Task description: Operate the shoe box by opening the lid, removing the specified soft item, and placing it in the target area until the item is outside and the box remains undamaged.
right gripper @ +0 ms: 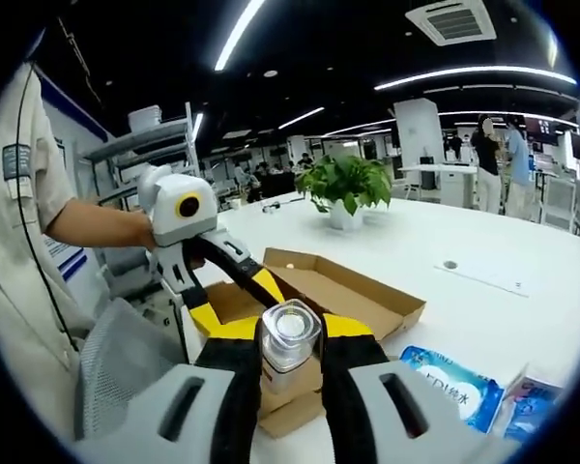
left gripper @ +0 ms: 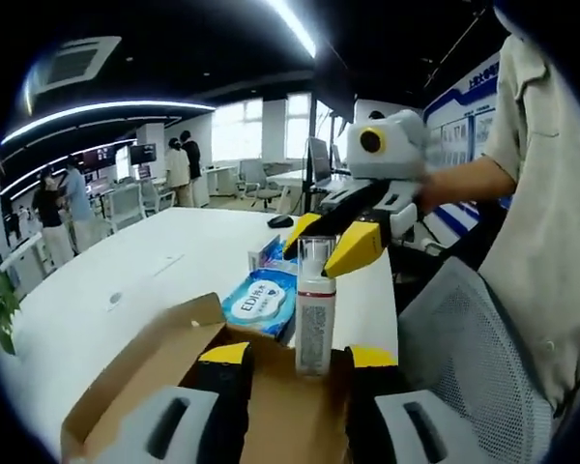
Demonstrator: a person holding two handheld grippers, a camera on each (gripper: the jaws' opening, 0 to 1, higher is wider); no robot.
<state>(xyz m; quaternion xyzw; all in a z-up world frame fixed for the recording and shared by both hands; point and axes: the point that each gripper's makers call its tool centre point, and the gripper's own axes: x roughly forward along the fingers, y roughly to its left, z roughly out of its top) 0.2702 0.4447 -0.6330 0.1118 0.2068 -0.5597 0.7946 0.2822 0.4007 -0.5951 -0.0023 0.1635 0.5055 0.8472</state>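
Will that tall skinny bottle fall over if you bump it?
Probably yes: the bottle is tall and narrow, so a sideways bump could tip it. Its smooth clear cap may be slippery. The right gripper seems to steady it between its fingers.

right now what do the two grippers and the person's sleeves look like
Both grippers, left and right, have grey-white bodies with black jaws tipped in yellow. Each carries a pale box with a yellow-ringed round lens. The person wears a light beige short-sleeved shirt.
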